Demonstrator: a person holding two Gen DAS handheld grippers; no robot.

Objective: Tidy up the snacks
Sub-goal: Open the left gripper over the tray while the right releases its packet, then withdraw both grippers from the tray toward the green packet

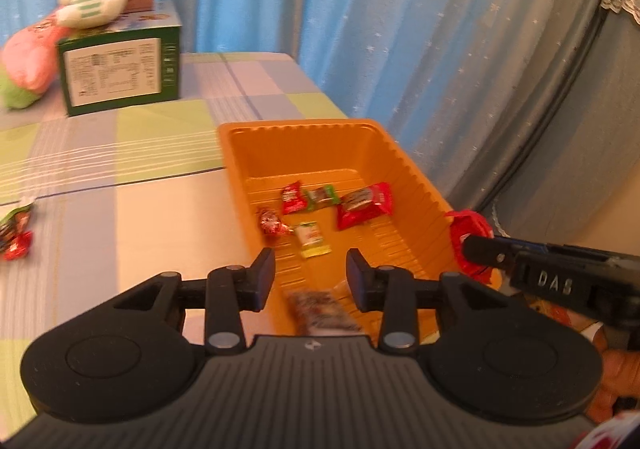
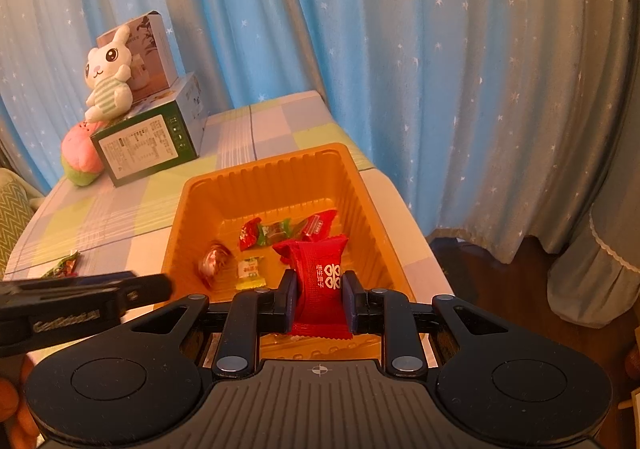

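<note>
- Left wrist view: the left gripper (image 1: 311,273) hangs over the near end of the orange tray (image 1: 404,161), its fingers (image 1: 264,269) parted, and a blurred dark-wrapped snack (image 1: 324,311) lies loose below them, touched by neither pad.
- Right wrist view: the right gripper (image 2: 319,299) has its fingers (image 2: 289,299) clamped on an upright red candy packet (image 2: 322,281), held over the tray's near wall.
- My judgement of the step: drop each snack inside the tray. The left fingers should clear upward without dragging the wrapper; the right one should carry its packet past the near rim and spread its fingers low over bare tray floor so that it does not bounce out.
- Both grippers sit near each other at the near edge, so staggering their moves would avoid a knock.
- Tray contents: a small red packet (image 1: 292,198), a green-wrapped candy (image 1: 322,196), a larger red packet (image 1: 365,205), a round red foil sweet (image 1: 273,222) and a yellow-white sachet (image 1: 312,239), mostly in the middle of the floor.
- Still outside: two wrapped snacks (image 1: 15,233) on the counter (image 1: 132,205) near its left edge.
</note>
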